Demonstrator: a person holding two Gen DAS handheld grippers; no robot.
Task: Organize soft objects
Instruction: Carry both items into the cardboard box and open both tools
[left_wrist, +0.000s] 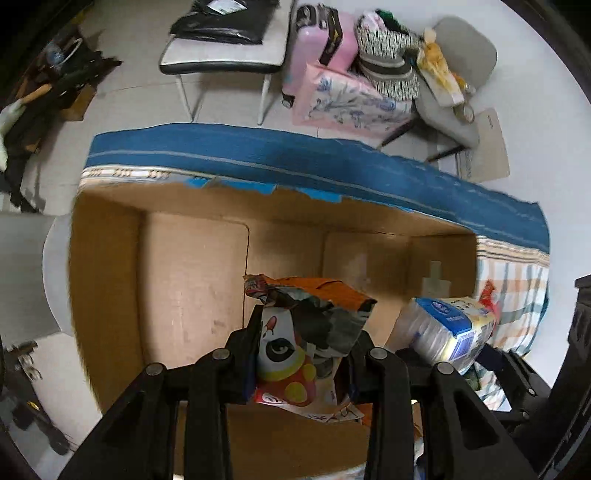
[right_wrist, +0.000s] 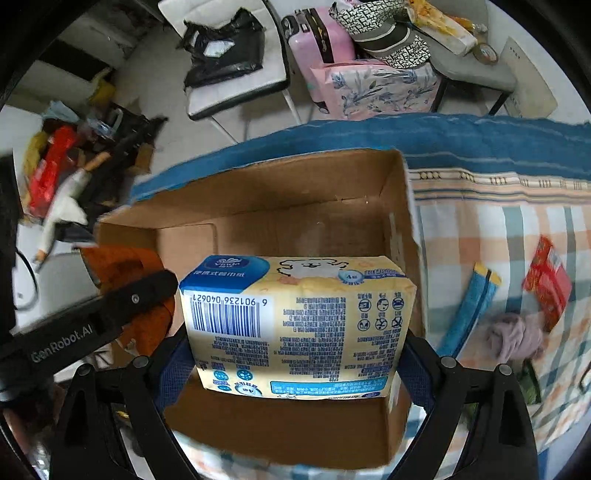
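My left gripper (left_wrist: 306, 354) is shut on a crumpled orange snack bag (left_wrist: 303, 332) with a cartoon panda face, held above the open cardboard box (left_wrist: 184, 277). My right gripper (right_wrist: 295, 354) is shut on a yellow and blue tissue pack (right_wrist: 295, 321), also held above the box (right_wrist: 277, 206). The tissue pack shows at the right of the left wrist view (left_wrist: 447, 332). The snack bag (right_wrist: 125, 269) and the left gripper's finger (right_wrist: 140, 295) show at the left of the right wrist view. The box floor looks bare.
The box stands on a bed with a plaid sheet (right_wrist: 517, 229) and a blue blanket edge (left_wrist: 295, 155). On the sheet lie a red packet (right_wrist: 546, 280), a blue and yellow strip (right_wrist: 476, 306) and a mauve cloth (right_wrist: 517, 336). Chairs and a pink suitcase (left_wrist: 317, 48) stand beyond.
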